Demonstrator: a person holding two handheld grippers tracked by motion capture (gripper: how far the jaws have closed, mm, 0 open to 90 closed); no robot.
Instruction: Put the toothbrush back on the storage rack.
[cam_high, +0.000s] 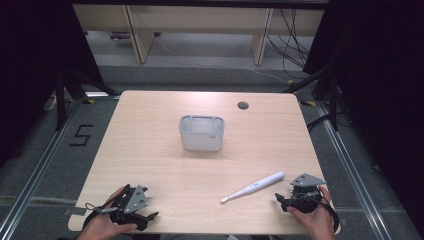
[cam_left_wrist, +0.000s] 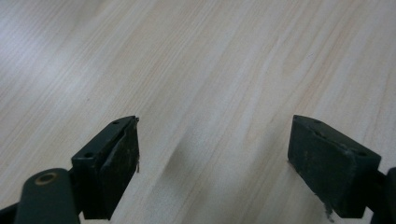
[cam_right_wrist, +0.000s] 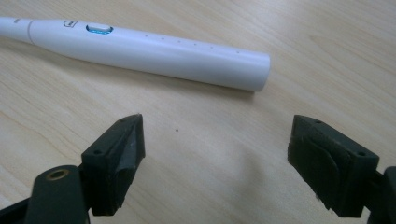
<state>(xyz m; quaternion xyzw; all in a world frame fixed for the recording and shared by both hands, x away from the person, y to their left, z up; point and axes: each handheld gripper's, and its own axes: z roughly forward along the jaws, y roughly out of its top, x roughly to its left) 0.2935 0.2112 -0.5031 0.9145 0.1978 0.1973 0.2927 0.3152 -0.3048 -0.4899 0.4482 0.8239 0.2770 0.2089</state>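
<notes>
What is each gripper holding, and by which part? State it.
Nothing is held. The left gripper is open over bare table. The right gripper is open too; the toothbrush lies on the table beyond its jaws, untouched.

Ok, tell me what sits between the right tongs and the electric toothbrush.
Nothing: in the right gripper view, bare wooden table separates the open right tongs from the electric toothbrush.

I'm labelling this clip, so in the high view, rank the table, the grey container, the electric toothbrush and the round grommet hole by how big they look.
1. table
2. grey container
3. electric toothbrush, longer than the container is wide but far slimmer
4. grommet hole
</notes>
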